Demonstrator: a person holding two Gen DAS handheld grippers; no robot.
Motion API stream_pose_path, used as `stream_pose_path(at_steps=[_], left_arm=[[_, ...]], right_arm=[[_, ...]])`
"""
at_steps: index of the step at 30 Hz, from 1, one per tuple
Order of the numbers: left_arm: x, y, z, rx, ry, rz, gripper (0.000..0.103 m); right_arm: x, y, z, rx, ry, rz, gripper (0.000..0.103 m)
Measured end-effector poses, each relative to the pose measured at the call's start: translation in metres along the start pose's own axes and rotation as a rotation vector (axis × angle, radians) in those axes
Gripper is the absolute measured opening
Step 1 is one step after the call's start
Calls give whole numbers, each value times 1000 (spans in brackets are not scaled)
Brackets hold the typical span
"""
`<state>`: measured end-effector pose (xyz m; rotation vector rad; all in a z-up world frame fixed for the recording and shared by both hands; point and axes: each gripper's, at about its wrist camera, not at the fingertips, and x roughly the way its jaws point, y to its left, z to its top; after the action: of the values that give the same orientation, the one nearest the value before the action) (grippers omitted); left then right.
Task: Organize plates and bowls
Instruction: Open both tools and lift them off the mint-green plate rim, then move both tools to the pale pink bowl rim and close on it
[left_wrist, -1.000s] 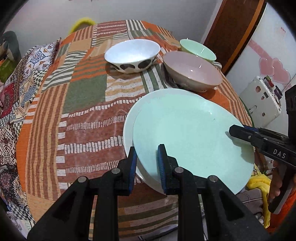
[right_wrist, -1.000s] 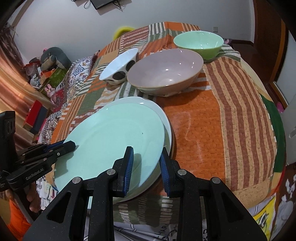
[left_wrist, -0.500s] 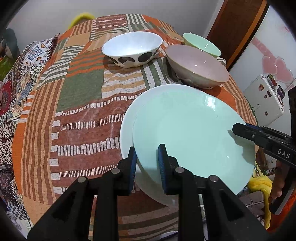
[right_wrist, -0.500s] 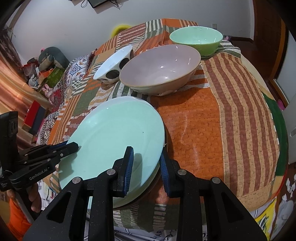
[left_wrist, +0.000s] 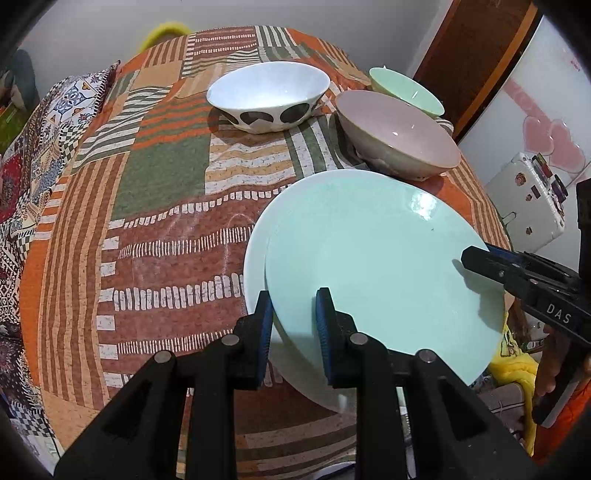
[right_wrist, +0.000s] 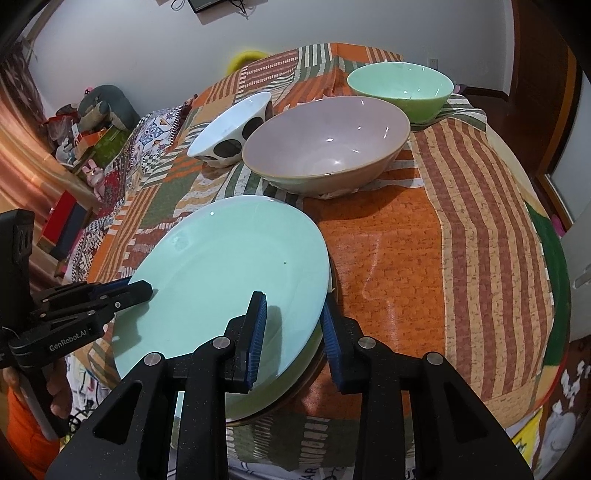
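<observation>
Glazed mint-green, the top plate (left_wrist: 384, 266) fills the lower right of the left wrist view, lying almost square on a paler plate (left_wrist: 256, 243) whose rim peeps out as a crescent at centre. The left gripper (left_wrist: 293, 325) stands at the bottom centre with its blue pads (left_wrist: 265, 325) on either side of the near rim, a slight gap showing on each side, so I judge it parted and only straddling the edge, not pinching. At the right edge of the frame the right gripper (left_wrist: 476, 258) reaches in over the far rim. Across the top sit the spotted white bowl (left_wrist: 267, 94), the mauve bowl (left_wrist: 397, 134) and a small green bowl (left_wrist: 406, 90), all on the patchwork cloth (left_wrist: 155, 221).

In the right wrist view the same plate (right_wrist: 221, 291) lies at centre-left. The right gripper (right_wrist: 293, 328) at bottom centre spans its rim, jaws apart, no firm bite visible. The left gripper (right_wrist: 142, 288) shows at the left edge. The bowls line the upper half: mauve (right_wrist: 325, 147), green (right_wrist: 400, 90), spotted (right_wrist: 231, 127).

The plate looks stiff, smooth and brittle (probably ceramic or glass, with real weight). Glaze is slippery, so a hold belongs on the rim, pads above and below, at opposite sides to keep it level.
</observation>
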<state>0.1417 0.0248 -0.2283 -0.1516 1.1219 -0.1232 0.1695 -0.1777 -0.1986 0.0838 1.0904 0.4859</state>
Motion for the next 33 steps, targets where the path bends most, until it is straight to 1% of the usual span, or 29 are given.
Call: stream_pose_path(at_steps=[2,5,10,14,17,22,24,25,26,27,28,29,30,33], left_arm=[[0,-2,-1,17,1,21,20],[-3,-5,-2,47,-19,60,20],[-2,-4,-3,50,-13,62,20],[-5,-1,-2,43,-26,87,20],[-12,2,1,33,-37,86,20],[-31,-1,12,44,-88,84,20],[-39,-5,18,49,-114,79,21],[-43,-7,21,51,-126,73,22],[-46,-10,26,52,-137,68,26],[-49,-12,30,54,-149,62,32],[-51,-15,34,54,-158,59,36],[-53,-18,38,52,-172,58,43],[-55,-20,42,51,-186,56,47],[-57,-28,54,55,-214,46,51]], right_arm=[[1,0,0,-5,6,-12,32],[1,-3,-2,0,11,4,32],[0,-1,-2,-3,9,-2,32],[-1,-2,-2,-2,9,6,32],[-5,-5,-2,3,-1,1,32],[-16,-10,2,19,-27,0,33],[-22,-12,4,23,-46,-3,35],[-25,-13,6,26,-59,-3,37],[-29,-15,8,28,-72,-6,38],[-33,-16,10,30,-87,-9,40],[-35,-16,12,30,-97,-11,41],[-38,-16,14,29,-107,-12,42],[-42,-17,17,27,-122,-16,43],[-49,-21,24,26,-157,-32,45]])
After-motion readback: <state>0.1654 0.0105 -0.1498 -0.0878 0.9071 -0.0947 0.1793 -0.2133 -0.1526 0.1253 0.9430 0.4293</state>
